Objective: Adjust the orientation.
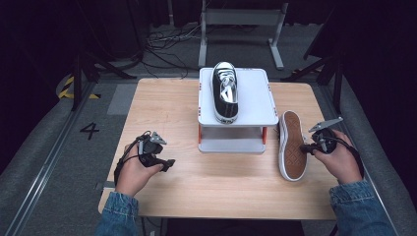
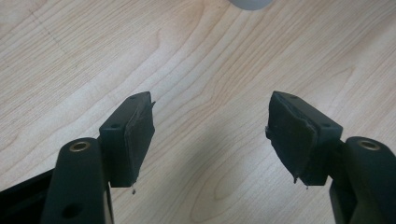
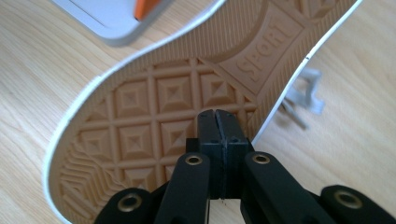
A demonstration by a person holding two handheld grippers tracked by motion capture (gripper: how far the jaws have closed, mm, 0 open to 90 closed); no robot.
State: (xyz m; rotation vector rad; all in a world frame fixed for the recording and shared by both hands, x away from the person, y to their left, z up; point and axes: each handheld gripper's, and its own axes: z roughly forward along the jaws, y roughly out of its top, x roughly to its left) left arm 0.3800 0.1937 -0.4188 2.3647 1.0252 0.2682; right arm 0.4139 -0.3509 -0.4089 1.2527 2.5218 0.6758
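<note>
A black and white sneaker [image 1: 225,91] stands upright on a white two-tier stand [image 1: 255,93] at the table's far middle. A second sneaker [image 1: 291,145] lies sole up on the table, right of the stand. In the right gripper view its tan patterned sole [image 3: 154,102] is close, with white laces [image 3: 306,93] poking out beyond it. My right gripper [image 1: 304,146] [image 3: 218,116] is shut, jaws pressed together with nothing between them, tips just over the sole's edge. My left gripper [image 1: 167,164] [image 2: 210,126] is open above bare wood at the front left.
The wooden table [image 1: 221,182] has free room in front of the stand and on its left half. A corner of the stand [image 3: 107,18] with an orange post is just beyond the upturned sneaker. Dark floor, cables and metal frames surround the table.
</note>
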